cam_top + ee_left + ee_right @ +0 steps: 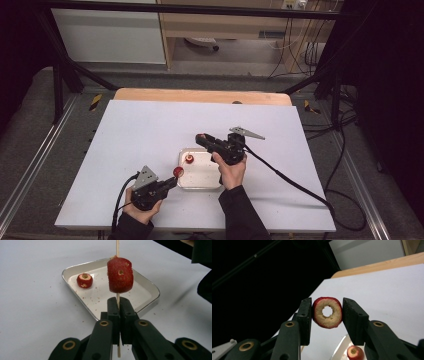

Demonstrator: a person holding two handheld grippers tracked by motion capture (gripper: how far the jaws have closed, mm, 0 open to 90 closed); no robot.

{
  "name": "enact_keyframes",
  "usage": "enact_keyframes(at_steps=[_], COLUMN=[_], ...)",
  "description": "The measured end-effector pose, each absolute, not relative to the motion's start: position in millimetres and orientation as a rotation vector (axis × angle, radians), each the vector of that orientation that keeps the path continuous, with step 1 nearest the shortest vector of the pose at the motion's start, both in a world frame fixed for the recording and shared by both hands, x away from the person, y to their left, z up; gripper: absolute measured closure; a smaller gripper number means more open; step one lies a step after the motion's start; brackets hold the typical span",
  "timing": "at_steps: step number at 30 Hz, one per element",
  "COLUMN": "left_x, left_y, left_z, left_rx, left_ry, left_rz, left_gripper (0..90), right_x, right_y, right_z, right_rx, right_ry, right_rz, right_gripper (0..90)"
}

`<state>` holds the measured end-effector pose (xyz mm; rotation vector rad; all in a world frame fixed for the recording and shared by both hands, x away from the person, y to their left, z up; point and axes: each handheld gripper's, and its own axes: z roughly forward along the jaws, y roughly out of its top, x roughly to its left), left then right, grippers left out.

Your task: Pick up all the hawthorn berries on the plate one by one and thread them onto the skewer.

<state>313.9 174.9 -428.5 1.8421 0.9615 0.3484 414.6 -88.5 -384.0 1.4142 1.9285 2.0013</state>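
Observation:
My left gripper (pixel 118 302) is shut on a thin wooden skewer (pixel 117 247) that stands upright, with a red fruit piece (pixel 120 275) threaded on it just above the jaws. In the high view this gripper (pixel 172 181) sits at the tray's near left corner, fruit piece (pixel 178 172) at its tip. My right gripper (pixel 326 315) is shut on a red-skinned fruit ring (pixel 327 312) with a hole through its pale middle; it hovers over the tray's far side (pixel 202 138). A third red fruit piece (pixel 84 280) lies in the white metal tray (pixel 147 285).
The tray (pixel 207 181) sits near the middle of a white table top (pixel 140 130), with crumbs scattered in and around it. A wooden edge (pixel 200 95) runs along the far side. Cables (pixel 290 180) trail from both grippers toward the right and front.

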Motion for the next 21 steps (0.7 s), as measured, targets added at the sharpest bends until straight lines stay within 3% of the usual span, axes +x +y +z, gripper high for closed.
enact_keyframes(at_steps=[21], left_x=[315.6], left_y=[155.4], left_z=[-428.4], left_rx=[1.757], left_ry=[0.992], left_rz=[0.354], left_gripper=[87.8], right_x=[411.7], right_y=[-77.8], right_z=[-394.5], right_rx=[1.457], right_ry=[1.744], right_rz=[2.181], right_gripper=[61.3])
